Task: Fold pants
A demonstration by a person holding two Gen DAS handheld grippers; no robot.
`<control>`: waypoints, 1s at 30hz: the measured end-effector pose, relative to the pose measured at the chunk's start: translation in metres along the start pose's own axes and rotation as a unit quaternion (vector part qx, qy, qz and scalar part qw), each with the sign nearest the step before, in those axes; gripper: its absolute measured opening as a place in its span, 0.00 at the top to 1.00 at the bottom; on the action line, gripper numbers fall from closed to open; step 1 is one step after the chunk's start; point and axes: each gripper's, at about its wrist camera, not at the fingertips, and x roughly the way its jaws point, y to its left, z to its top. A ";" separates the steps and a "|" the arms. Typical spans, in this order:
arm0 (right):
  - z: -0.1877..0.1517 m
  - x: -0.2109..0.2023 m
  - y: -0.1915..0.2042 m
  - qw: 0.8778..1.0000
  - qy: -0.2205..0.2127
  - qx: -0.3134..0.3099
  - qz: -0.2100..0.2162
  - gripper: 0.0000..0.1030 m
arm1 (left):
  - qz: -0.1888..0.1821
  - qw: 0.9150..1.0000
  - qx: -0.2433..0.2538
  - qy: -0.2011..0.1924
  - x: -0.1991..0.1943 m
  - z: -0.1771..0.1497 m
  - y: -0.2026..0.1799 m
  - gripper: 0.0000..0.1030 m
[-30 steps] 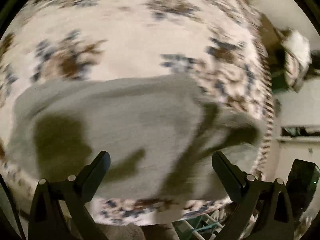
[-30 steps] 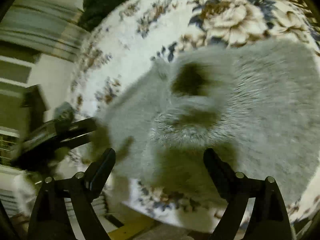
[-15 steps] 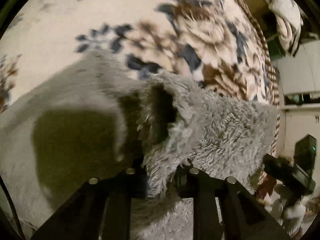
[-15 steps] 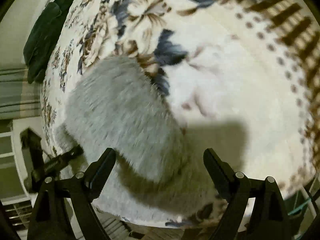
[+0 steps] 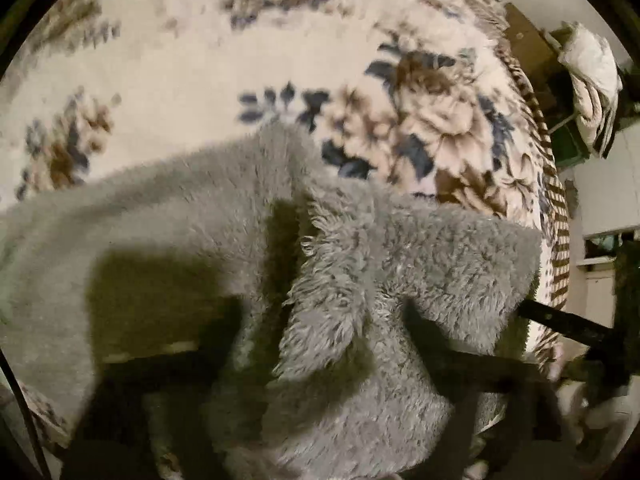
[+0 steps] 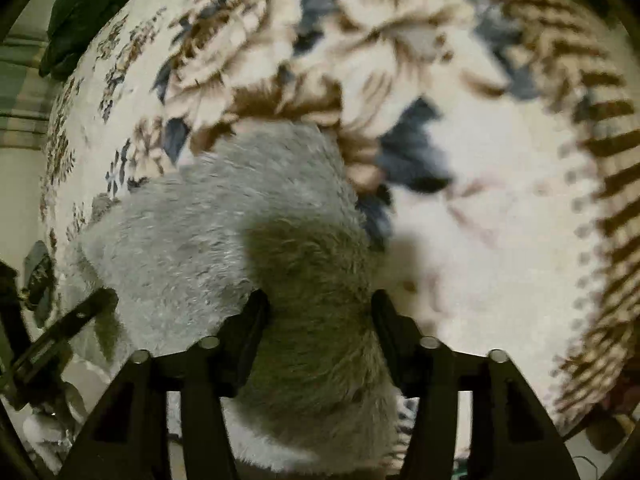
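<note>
Fluffy grey pants (image 5: 168,216) lie on a cream floral blanket (image 5: 180,60). In the left wrist view a lifted fold of the pants (image 5: 400,264) drapes over my left gripper (image 5: 320,364), which is shut on the fabric; its fingers are mostly buried in it. In the right wrist view my right gripper (image 6: 320,320) has its fingers (image 6: 248,324) partly closed around a bunched edge of the pants (image 6: 224,216), pressing the cloth on both sides. The other gripper shows as a dark bar at the left edge (image 6: 68,328).
The blanket's brown striped border (image 6: 600,184) marks the bed edge at right. A dark green item (image 6: 84,4) lies at the far corner. A bundled white cloth (image 5: 592,76) and furniture stand beyond the bed's right side.
My left gripper has closed on the pants and lifted a fold. My right gripper has swung to the pants' edge and narrowed from wide open onto the fabric.
</note>
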 end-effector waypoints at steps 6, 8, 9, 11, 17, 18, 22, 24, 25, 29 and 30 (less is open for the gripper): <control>-0.030 -0.018 0.037 0.996 -0.016 -0.032 -0.078 0.20 | 0.044 0.999 0.000 -0.018 0.005 -0.009 0.004 0.08; -0.036 0.001 0.039 0.995 0.011 -0.026 -0.091 0.20 | 0.042 0.999 -0.025 -0.010 0.015 -0.012 0.021 0.50; -0.038 0.007 0.039 0.996 0.022 -0.019 -0.087 0.20 | 0.039 0.999 -0.032 0.004 0.019 -0.013 0.032 0.51; -0.039 0.012 0.042 0.997 0.028 -0.006 -0.076 0.20 | 0.010 0.999 -0.050 0.008 0.015 -0.015 0.044 0.51; -0.053 -0.008 0.079 0.998 0.008 -0.015 -0.059 0.20 | -0.039 0.983 -0.166 -0.066 -0.054 -0.055 0.106 0.01; -0.056 -0.012 0.091 0.999 0.008 -0.016 -0.047 0.20 | -0.039 0.978 -0.188 -0.085 -0.064 -0.065 0.120 0.01; -0.063 -0.009 0.145 0.998 0.005 -0.053 -0.038 0.20 | -0.081 0.940 -0.303 -0.134 -0.084 -0.103 0.194 0.01; -0.064 -0.006 0.167 0.997 -0.001 -0.073 -0.039 0.20 | -0.094 0.904 -0.388 -0.155 -0.083 -0.127 0.246 0.01; -0.063 -0.004 0.179 0.996 -0.002 -0.082 -0.042 0.20 | -0.095 0.889 -0.417 -0.164 -0.081 -0.136 0.264 0.01; -0.059 0.018 0.216 0.991 -0.003 -0.121 -0.062 0.20 | -0.112 0.820 -0.521 -0.210 -0.063 -0.161 0.329 0.01; -0.058 0.024 0.223 0.990 -0.002 -0.125 -0.064 0.20 | -0.120 0.809 -0.533 -0.216 -0.056 -0.161 0.339 0.01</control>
